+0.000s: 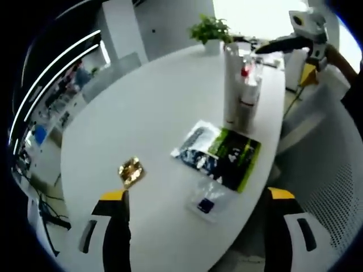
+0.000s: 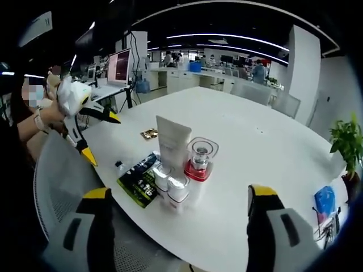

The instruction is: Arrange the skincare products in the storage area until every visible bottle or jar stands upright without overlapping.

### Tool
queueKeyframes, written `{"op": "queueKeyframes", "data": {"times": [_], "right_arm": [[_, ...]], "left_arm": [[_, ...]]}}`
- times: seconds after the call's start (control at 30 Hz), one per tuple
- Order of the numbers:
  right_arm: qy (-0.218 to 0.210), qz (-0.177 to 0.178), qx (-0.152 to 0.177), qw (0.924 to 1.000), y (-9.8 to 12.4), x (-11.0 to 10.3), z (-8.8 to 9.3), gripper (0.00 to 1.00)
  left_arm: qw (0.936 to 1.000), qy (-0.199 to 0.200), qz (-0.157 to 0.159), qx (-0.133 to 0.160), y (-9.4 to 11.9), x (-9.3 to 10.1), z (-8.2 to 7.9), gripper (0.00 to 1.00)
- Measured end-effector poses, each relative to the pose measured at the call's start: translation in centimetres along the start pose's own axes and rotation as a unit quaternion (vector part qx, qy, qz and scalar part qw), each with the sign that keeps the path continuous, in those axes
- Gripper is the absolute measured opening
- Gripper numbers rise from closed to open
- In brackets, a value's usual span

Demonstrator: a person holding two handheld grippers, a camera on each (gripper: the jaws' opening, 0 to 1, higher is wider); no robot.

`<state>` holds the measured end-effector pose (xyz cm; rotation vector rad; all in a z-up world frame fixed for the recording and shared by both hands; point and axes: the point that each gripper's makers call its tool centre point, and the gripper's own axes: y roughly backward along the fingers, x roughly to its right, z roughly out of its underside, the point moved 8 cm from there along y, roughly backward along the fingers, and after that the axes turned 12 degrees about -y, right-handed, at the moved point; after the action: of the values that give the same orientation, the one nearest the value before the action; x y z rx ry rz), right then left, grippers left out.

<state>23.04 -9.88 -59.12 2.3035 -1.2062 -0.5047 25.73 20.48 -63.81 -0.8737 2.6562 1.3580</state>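
A cluster of skincare products stands upright near the table edge: a tall white tube (image 1: 229, 85) (image 2: 173, 141), a clear jar with a red base (image 2: 199, 158) (image 1: 245, 72), and two white bottles (image 2: 170, 182) (image 1: 248, 99). A black and green packet (image 1: 218, 153) (image 2: 139, 182) lies flat beside them, with a small clear sachet (image 1: 207, 203) closer to the edge. My left gripper (image 1: 195, 226) (image 2: 104, 140) is open, hovering short of the packet. Open too, my right gripper (image 2: 181, 226) (image 1: 283, 61) sits just behind the cluster, holding nothing.
A small gold packet (image 1: 131, 171) (image 2: 149, 134) lies on the white oval table (image 1: 153, 102) (image 2: 255, 147). A potted plant (image 1: 211, 29) (image 2: 346, 141) stands at the far end. A blue item (image 2: 326, 201) lies near the table's right side. White mesh chairs (image 1: 334, 181) line the edge.
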Motion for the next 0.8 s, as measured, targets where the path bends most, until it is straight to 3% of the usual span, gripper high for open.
{"op": "queueKeyframes", "data": {"times": [0.1,0.23,0.47,0.8], "right_arm": [[0.002,-0.001,0.0,1.0,0.1,0.1,-0.1,0.99],[0.003,-0.002,0.002,1.0,0.3,0.2,-0.2,0.99],[0.002,-0.005,-0.007,1.0,0.3,0.1,0.1,0.99],[-0.009,0.01,-0.003,0.9999,0.1,-0.2,-0.3,0.99]], "left_arm": [[0.9999,0.013,-0.009,0.003,0.5,0.1,0.0,0.97],[0.9986,0.036,-0.022,0.032,1.3,0.0,-0.4,0.97],[0.9956,0.066,-0.039,0.054,2.7,-0.5,-0.4,0.97],[0.9933,0.085,-0.032,0.071,3.8,-1.4,0.4,0.97]]}}
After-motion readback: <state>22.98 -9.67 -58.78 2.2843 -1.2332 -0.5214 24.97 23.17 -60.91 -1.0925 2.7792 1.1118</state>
